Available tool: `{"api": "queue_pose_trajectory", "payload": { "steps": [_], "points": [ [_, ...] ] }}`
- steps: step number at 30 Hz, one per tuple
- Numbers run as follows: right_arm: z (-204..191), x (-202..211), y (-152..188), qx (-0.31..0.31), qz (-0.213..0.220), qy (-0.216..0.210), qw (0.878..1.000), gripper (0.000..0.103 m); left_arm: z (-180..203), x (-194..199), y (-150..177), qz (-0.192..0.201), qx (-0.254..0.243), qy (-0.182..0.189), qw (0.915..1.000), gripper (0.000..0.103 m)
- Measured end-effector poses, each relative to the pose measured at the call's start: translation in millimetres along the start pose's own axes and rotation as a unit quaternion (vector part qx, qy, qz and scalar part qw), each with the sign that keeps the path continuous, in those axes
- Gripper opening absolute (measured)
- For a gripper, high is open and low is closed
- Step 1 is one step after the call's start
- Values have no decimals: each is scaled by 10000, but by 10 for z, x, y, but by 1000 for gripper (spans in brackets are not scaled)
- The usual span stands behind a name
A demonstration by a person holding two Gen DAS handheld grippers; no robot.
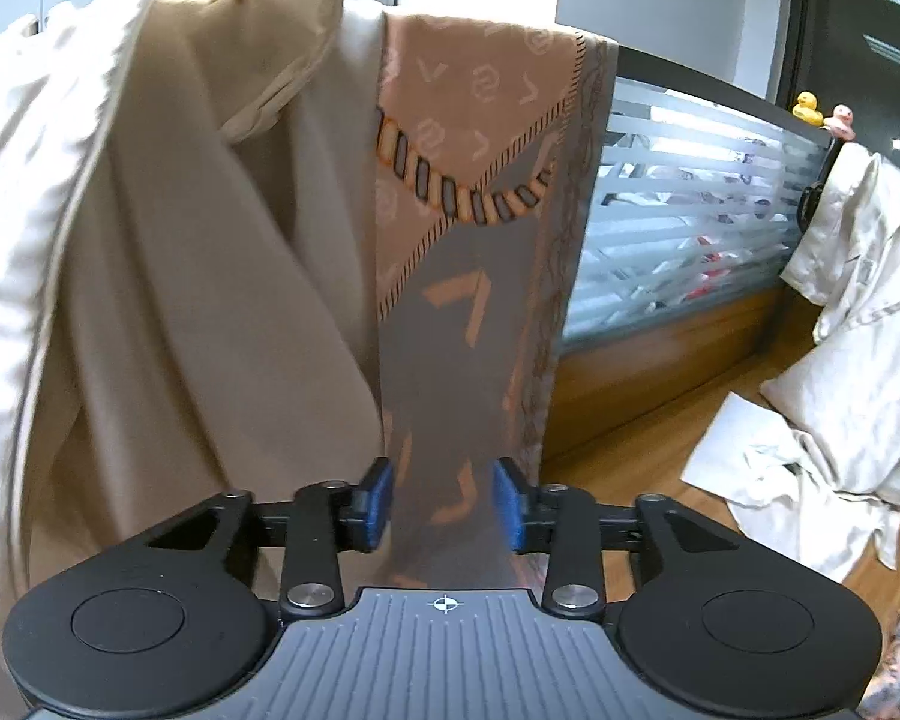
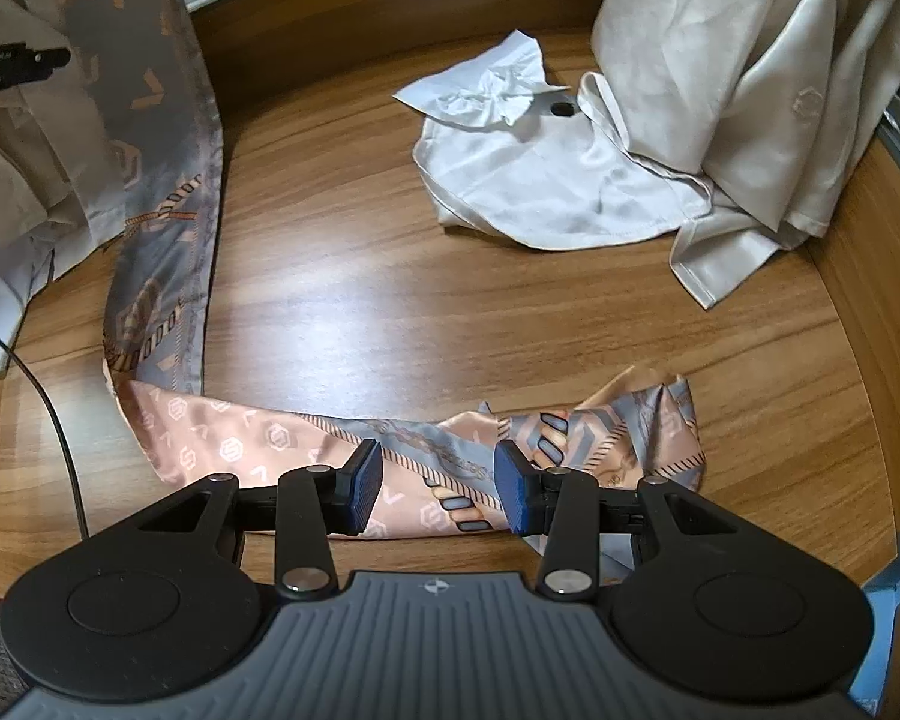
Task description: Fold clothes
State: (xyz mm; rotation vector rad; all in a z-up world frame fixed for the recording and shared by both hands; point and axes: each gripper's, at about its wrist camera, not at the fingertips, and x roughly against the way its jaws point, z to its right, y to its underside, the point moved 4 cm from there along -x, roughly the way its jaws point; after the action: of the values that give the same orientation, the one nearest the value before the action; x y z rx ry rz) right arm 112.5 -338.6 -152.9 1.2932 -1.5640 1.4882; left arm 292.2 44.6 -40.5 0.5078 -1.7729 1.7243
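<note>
Biggest thing going is the wooden table [image 2: 450, 276], filling most of the right wrist view. Next down in size, a pile of cream satin clothes [image 2: 750, 96] sits in the upper right of that frame, partly draped on a white garment [image 2: 528, 180] with crumpled paper on it. In the left wrist view a beige garment [image 1: 180, 240] takes up the whole left half, hanging off something up top.

The piece actually being worked is the patterned scarf [image 2: 258, 438]. It hangs down the upper left of the right wrist frame, bends at the table, then runs across the lower middle and ends bunched at lower right.

The right gripper [image 2: 438, 486] sits low over that flat stretch with its pads apart, scarf between them but not pinched. The left gripper [image 1: 444, 498] is at the bottom centre of its frame, pads apart too, with the hanging scarf [image 1: 468, 330] running between them, loose as far as I can tell.

What could go wrong, imo: that fabric looks slick, so a shallow pinch could slip out. Also one end is hanging, so pulling the table end might drag the whole lot off, maybe the beige one with it.

Containers: none that I can see, nothing to report there.
</note>
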Motion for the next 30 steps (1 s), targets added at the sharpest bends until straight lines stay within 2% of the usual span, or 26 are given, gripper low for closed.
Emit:
{"api": "queue_pose_trajectory", "payload": {
  "steps": [3, 5, 8, 13, 15, 16, 17, 18, 25, 30],
  "points": [
    [47, -25, -2, -66, -36, 26, 10000, 46, -20, -114, -105, 38, -112, -64, 9999, 46],
    [68, -47, -15, -96, -67, 34, 9999, 46, -48, -191, -162, 58, -139, -117, 9998, 52],
    [85, -86, -45, -113, -116, 37, 9999, 46, -108, -293, -231, 73, -90, -172, 9998, 53],
    [65, -158, -125, -66, -187, 21, 9998, 46, -123, -429, -291, 165, -2, 136, 9998, 49],
    [54, -174, -156, -32, -198, 20, 9998, 46, -101, -462, -302, 200, 65, 257, 9994, 39],
    [48, -181, -171, -16, -202, 20, 9998, 46, -91, -472, -298, 211, 100, 281, 9993, 27],
    [40, -186, -184, 2, -202, 22, 9998, 46, -81, -482, -294, 223, 136, 305, 9992, 9],
    [33, -189, -196, 20, -202, 25, 9998, 46, -71, -492, -290, 234, 171, 328, 9990, 3],
    [8, -138, -210, 100, -148, 23, 9998, 46, -49, -261, -146, 410, 436, 216, 9980, 2],
    [-39, -120, -173, 179, -129, -8, 9998, 46, -96, 64, 127, 388, 688, 275, 9965, 2]
  ]
}}
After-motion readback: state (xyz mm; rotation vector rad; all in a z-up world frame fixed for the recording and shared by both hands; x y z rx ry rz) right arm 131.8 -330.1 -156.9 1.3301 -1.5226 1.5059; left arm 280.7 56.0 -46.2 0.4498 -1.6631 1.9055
